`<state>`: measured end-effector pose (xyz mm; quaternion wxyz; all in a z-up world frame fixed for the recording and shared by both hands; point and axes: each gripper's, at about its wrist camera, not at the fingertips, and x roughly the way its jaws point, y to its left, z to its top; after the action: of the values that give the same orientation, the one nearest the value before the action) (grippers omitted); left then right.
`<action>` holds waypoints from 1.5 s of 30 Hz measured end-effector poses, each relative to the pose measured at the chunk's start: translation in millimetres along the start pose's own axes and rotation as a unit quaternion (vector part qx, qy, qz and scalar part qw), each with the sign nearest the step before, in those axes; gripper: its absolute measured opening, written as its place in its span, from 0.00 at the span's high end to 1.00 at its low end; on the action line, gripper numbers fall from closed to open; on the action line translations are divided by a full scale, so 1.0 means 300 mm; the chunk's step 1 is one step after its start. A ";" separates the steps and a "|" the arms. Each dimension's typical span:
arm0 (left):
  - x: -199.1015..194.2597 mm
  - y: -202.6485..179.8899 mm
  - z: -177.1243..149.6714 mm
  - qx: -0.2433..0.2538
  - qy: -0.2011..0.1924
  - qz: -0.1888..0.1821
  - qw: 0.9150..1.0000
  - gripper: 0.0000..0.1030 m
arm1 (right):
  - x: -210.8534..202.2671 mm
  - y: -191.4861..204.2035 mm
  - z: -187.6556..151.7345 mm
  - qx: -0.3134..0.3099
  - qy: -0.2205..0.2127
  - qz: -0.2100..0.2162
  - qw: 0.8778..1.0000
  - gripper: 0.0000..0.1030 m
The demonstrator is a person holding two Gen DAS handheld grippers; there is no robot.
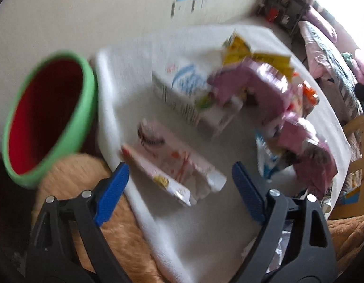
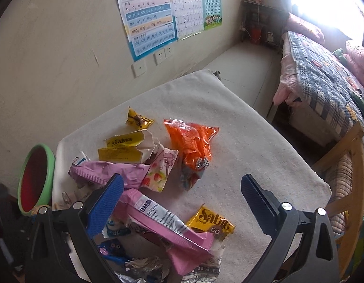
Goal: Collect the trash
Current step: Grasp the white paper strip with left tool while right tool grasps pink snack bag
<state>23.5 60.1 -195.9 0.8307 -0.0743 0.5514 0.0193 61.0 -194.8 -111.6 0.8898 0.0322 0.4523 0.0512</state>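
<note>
Snack wrappers and cartons lie scattered on a table under a white cloth (image 2: 241, 141). In the blurred left wrist view my left gripper (image 1: 179, 179) is open and empty above a flattened pink-white carton (image 1: 172, 165); a white-blue carton (image 1: 189, 94) and pink wrappers (image 1: 252, 87) lie beyond. A green bin with a red inside (image 1: 45, 118) stands at the left edge. In the right wrist view my right gripper (image 2: 182, 188) is open and empty above a pink wrapper (image 2: 163, 224), a yellow Sable wrapper (image 2: 211, 221) and an orange bag (image 2: 193, 141). The bin (image 2: 35, 179) shows at left.
A yellow carton (image 2: 125, 148) and a small yellow wrapper (image 2: 138, 119) lie farther back. A wall with posters (image 2: 149, 16) is behind the table. A bed (image 2: 323, 75) and a wooden chair (image 2: 347, 176) stand to the right. An orange blanket (image 1: 87, 188) lies by the bin.
</note>
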 end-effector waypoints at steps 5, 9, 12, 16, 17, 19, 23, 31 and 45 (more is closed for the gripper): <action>0.050 -0.017 0.022 0.022 -0.005 0.009 1.000 0.45 | 0.006 -0.012 -0.001 0.006 0.007 0.004 1.000 0.07; 0.050 -0.017 0.018 0.020 -0.008 -0.023 1.000 0.63 | 0.053 0.009 -0.011 -0.029 0.062 0.016 0.998 0.07; 0.020 -0.003 0.024 0.021 -0.023 -0.031 0.999 0.76 | 0.094 0.038 -0.036 -0.089 0.098 -0.010 0.991 0.07; -0.063 -0.004 0.042 0.027 -0.064 -0.031 0.997 0.78 | 0.122 0.049 -0.072 -0.103 0.125 0.023 0.987 0.09; -0.084 -0.008 0.052 0.031 -0.077 -0.029 0.996 0.78 | 0.125 0.054 -0.077 -0.105 0.124 0.030 0.986 0.16; -0.125 -0.015 0.065 0.040 -0.102 -0.026 0.994 0.78 | 0.137 0.069 -0.090 -0.115 0.127 0.035 0.985 0.19; -0.197 -0.040 0.080 0.054 -0.139 -0.026 0.988 0.78 | 0.181 0.107 -0.132 -0.134 0.158 0.052 0.977 0.21; -0.256 -0.076 0.095 0.079 -0.172 -0.024 0.982 0.78 | 0.233 0.116 -0.169 -0.152 0.191 0.044 0.969 0.56; -0.234 -0.052 0.092 0.068 -0.152 -0.035 0.985 0.78 | 0.049 0.049 -0.051 -0.063 0.092 0.146 0.983 0.63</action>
<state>23.0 52.0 -119.5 0.9080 -0.0333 0.4160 -0.0367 56.2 -178.3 -130.9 0.8278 0.0373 0.5181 0.2119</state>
